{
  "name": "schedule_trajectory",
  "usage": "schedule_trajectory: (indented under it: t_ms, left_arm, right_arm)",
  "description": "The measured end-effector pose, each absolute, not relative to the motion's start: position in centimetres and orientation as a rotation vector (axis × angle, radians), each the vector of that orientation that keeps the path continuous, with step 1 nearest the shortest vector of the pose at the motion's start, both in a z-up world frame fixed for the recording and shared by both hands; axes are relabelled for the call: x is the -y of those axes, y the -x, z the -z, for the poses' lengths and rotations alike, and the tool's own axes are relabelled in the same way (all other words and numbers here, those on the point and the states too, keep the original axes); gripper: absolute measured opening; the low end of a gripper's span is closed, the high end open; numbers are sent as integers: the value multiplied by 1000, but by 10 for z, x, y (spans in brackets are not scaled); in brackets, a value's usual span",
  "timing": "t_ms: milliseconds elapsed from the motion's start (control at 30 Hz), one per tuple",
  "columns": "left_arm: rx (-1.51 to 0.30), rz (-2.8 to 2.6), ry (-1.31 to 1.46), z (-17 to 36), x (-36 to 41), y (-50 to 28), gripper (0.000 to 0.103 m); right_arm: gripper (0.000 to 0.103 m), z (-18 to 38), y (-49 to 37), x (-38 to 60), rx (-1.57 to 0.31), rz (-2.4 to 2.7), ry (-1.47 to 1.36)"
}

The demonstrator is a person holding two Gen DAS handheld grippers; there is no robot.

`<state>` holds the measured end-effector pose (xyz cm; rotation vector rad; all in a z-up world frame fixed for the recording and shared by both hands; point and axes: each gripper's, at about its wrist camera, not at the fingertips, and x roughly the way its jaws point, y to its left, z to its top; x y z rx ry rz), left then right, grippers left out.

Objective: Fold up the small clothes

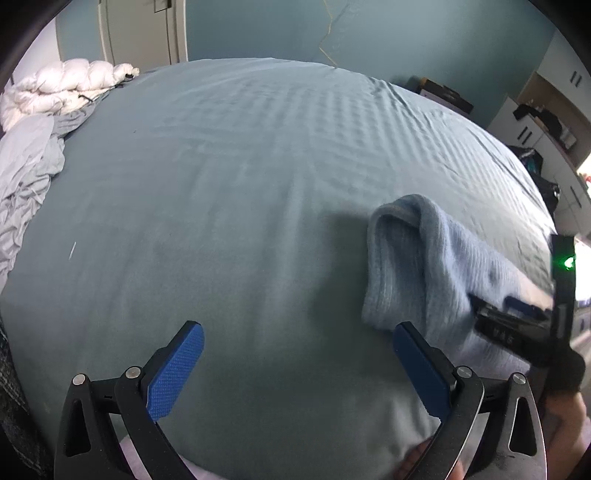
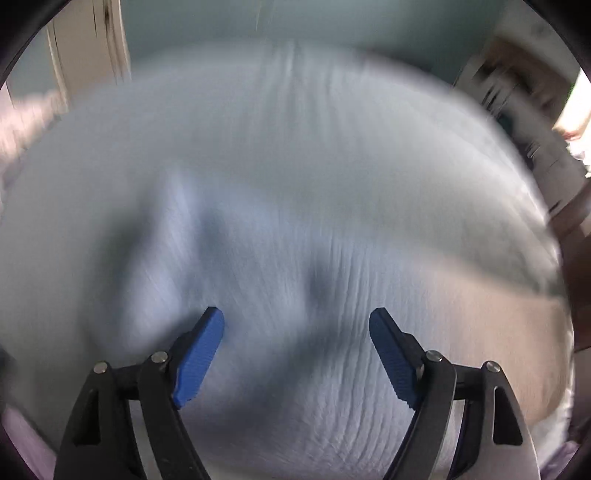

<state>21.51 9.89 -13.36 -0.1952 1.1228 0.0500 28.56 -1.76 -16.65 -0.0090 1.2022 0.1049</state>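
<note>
A small light-blue ribbed knit garment lies on the grey-blue bed sheet, its far end folded over into a rounded loop. In the left wrist view my left gripper is open over bare sheet just left of the garment, with its right pad at the garment's near corner. My right gripper reaches in from the right over the garment. The right wrist view is blurred: that gripper stands open above the garment, and its blue pads press on nothing.
A white puffy quilt and crumpled pale bedding lie at the bed's far left. White cabinets and dark clutter stand past the bed's right edge. A teal wall and a pale door are behind.
</note>
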Motion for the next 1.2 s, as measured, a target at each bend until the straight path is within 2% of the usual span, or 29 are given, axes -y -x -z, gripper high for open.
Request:
schedule_trajectory:
  t_ms: [167,200,233,367,467,500,533,633,767,833,1000,1100,1200]
  left_arm:
    - [-1109,-65,131,132,-86,-215,103]
    - [-1103,-63,115,131,-82,-214,103]
    - [-1096,-61,101,129,-78,-213,103]
    - [-1062,-51,16,128,-56,-207,103]
    - [-1012,-83,-35,125,-43,-203,103]
    - [-999,-79,-24,124,-42,-201,103]
    - [-993,-71,-9,123,-41,-199,103]
    - [-972,-48,67,119,-43,-186,103]
    - [-947,-51,73,119,-36,-172,103]
    - [-950,-51,38,120,-28,-171,103]
    - [-998,-112,-40,122,-11,-172,103]
    - [-1038,-105,-19,130,-6,-173,103]
    - [-1062,-89,-59,141,1,-175,103]
  right_arm:
    - [80,105,-254,97,-1108,-134,-363]
    - [88,98,-243,114,-1104,-118,-387]
    - [90,97,-230,124,-1112,-77,-363]
    - [90,111,-222,189,-1120,179,-189]
    - [90,161,-232,229,-1276,255,-203]
    - [90,187,-232,241,-1371,247,-259]
    - [91,191,-229,244,-1367,228,-297]
    - [91,158,-216,254,-1291,165,-409]
    - [91,161,-187,290,-1226,75,-704]
    - [91,177,-174,302,-1227,65,-804]
    - [91,228,-143,316,-1163,52,-1291]
    - [91,244,-152,314,-1141,67,-1394]
    - [91,250,-172,305,-1145,65,-1376]
